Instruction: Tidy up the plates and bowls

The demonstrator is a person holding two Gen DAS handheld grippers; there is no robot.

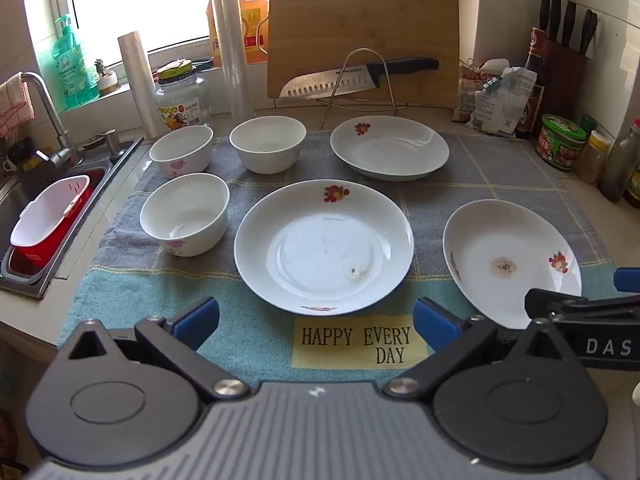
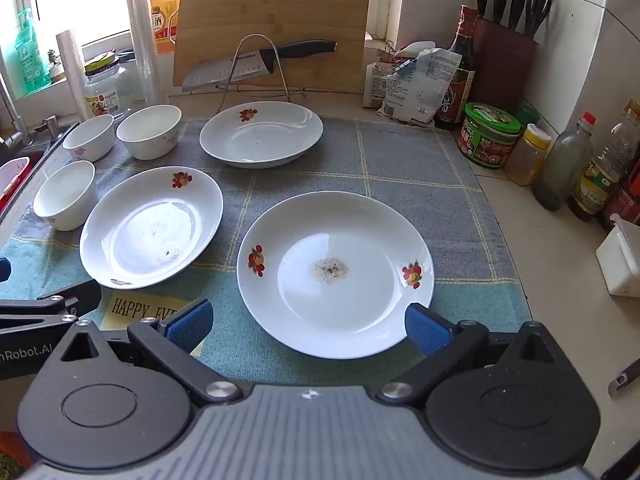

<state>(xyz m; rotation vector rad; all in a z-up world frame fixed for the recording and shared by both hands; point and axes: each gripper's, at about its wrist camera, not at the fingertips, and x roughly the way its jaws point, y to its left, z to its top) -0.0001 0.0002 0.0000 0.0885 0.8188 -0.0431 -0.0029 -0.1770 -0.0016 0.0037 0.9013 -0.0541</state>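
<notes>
I see my left tool (image 1: 316, 318) with its jaws wide apart and nothing between them, hanging over the near edge of the middle plate (image 1: 324, 246). My right tool (image 2: 307, 320) is also spread wide and empty, its blue pads (image 2: 426, 330) either side of the near rim of the right plate (image 2: 335, 274). The far plate (image 1: 389, 147) sits near the cutting board (image 1: 362, 36). Three bowls (image 1: 185, 213) stand apart at the left, near the sink (image 1: 24, 208). All lie on a towel (image 1: 132, 304) covering the surface.
</notes>
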